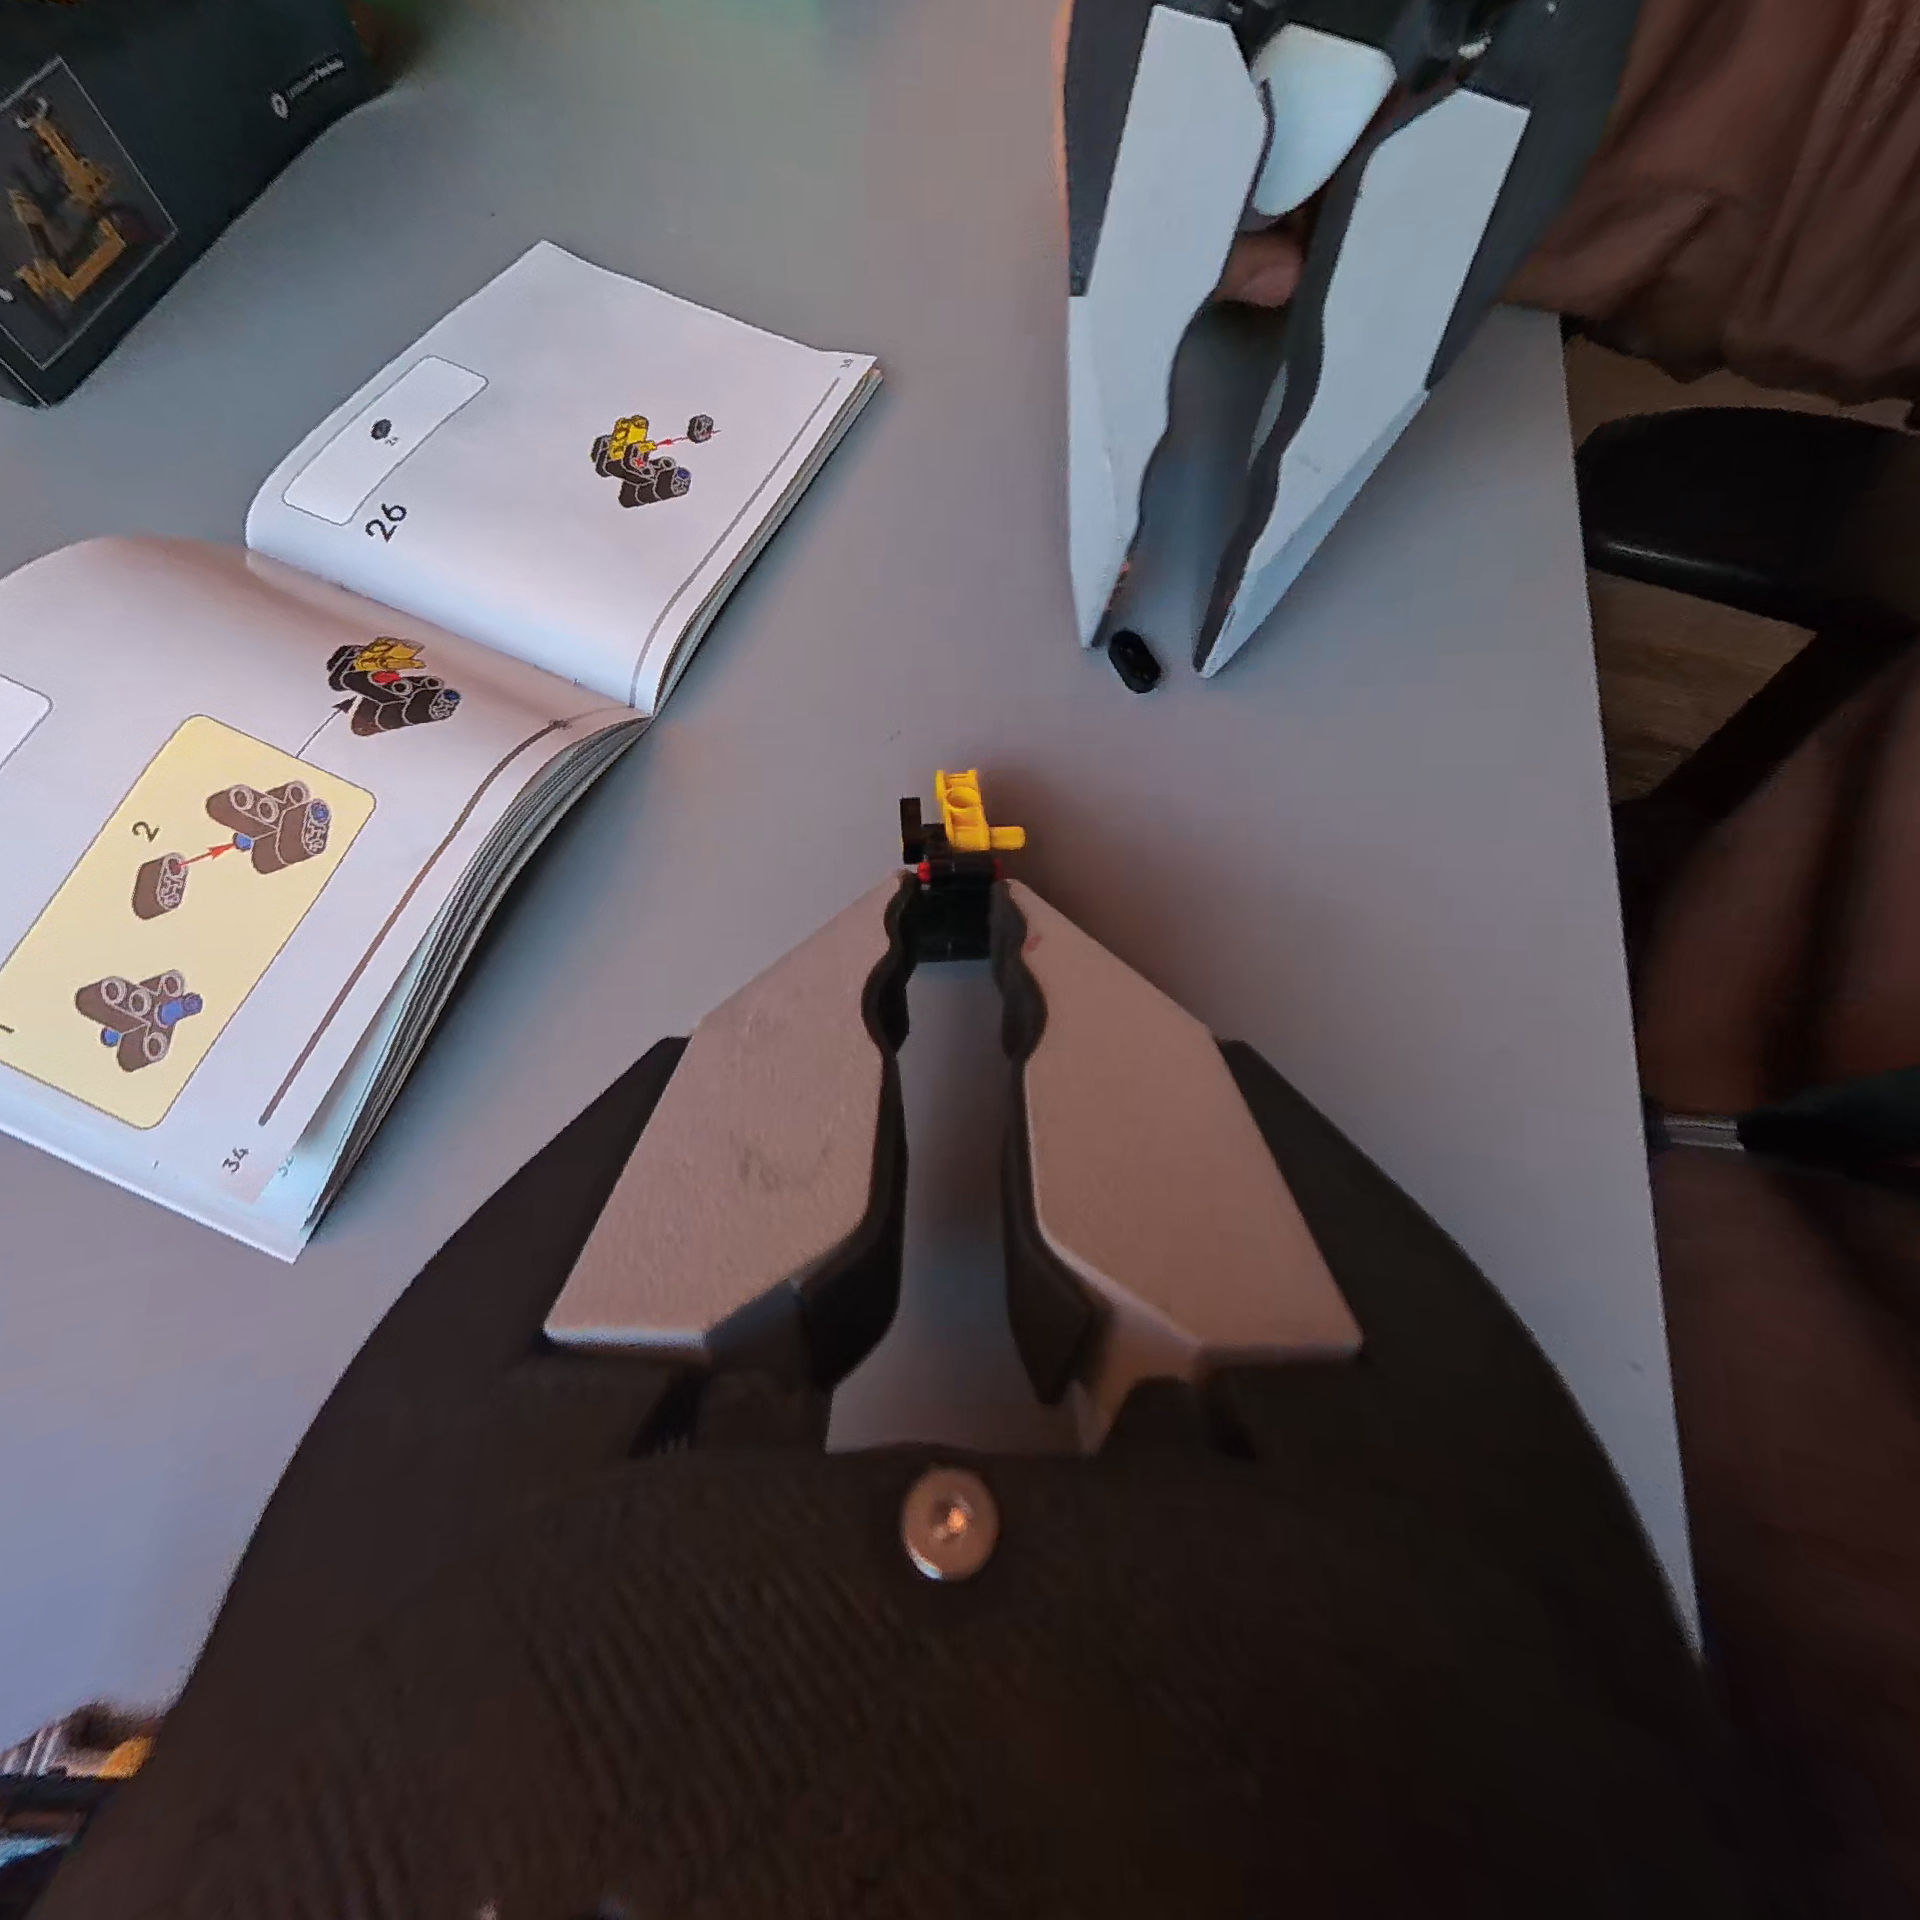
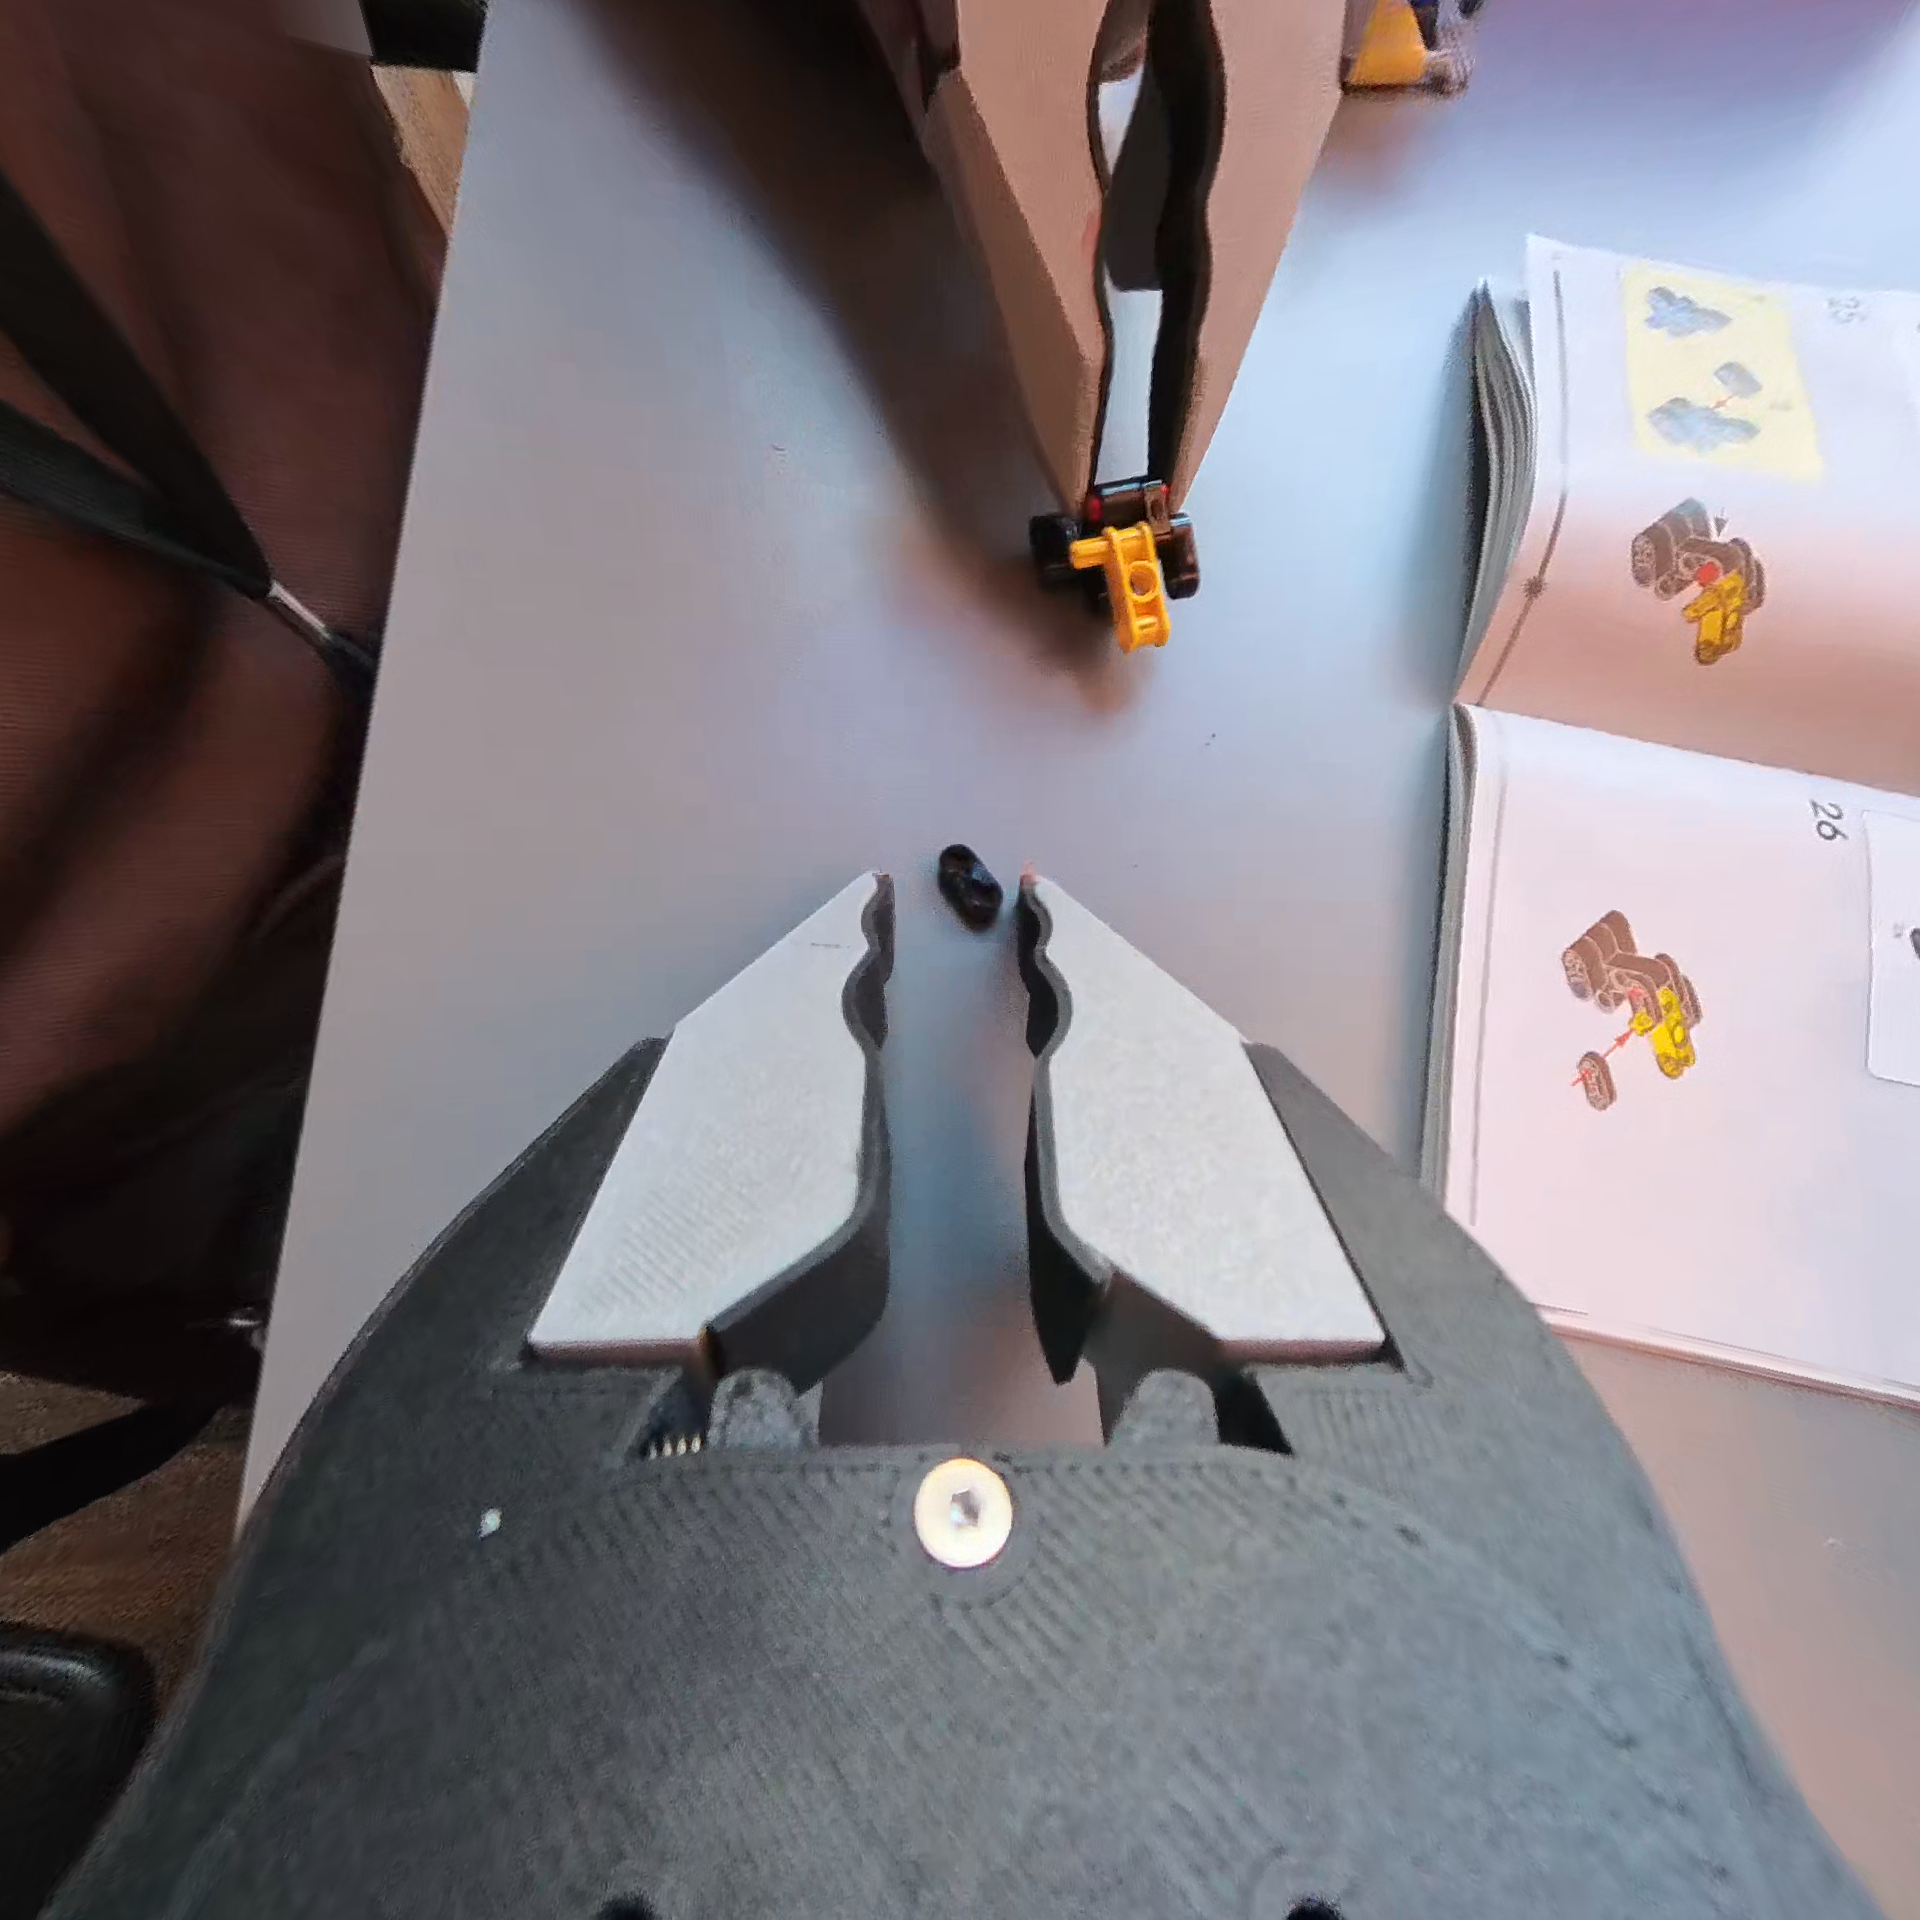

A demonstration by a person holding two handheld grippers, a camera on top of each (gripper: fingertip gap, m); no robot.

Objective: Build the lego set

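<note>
My left gripper (image 1: 951,894) is shut on a small black and yellow lego assembly (image 1: 961,831), holding it by its black part with the yellow piece sticking out ahead. The same assembly (image 2: 1127,566) shows in the right wrist view under the far left gripper (image 2: 1127,488). My right gripper (image 2: 954,883) is open on the grey table (image 2: 675,623), its tips either side of a small black lego piece (image 2: 968,885) lying loose between them. In the left wrist view the right gripper (image 1: 1148,655) shows farther off with the black piece (image 1: 1132,660) at its tips.
An open instruction booklet (image 1: 416,727) lies left of the left gripper; it also shows at the right in the right wrist view (image 2: 1683,935). A dark lego box (image 1: 104,208) stands at the far left. The table's edge (image 1: 1621,935) runs close on the right, with a dark chair beyond. Left tips to right tips: about 8 cm.
</note>
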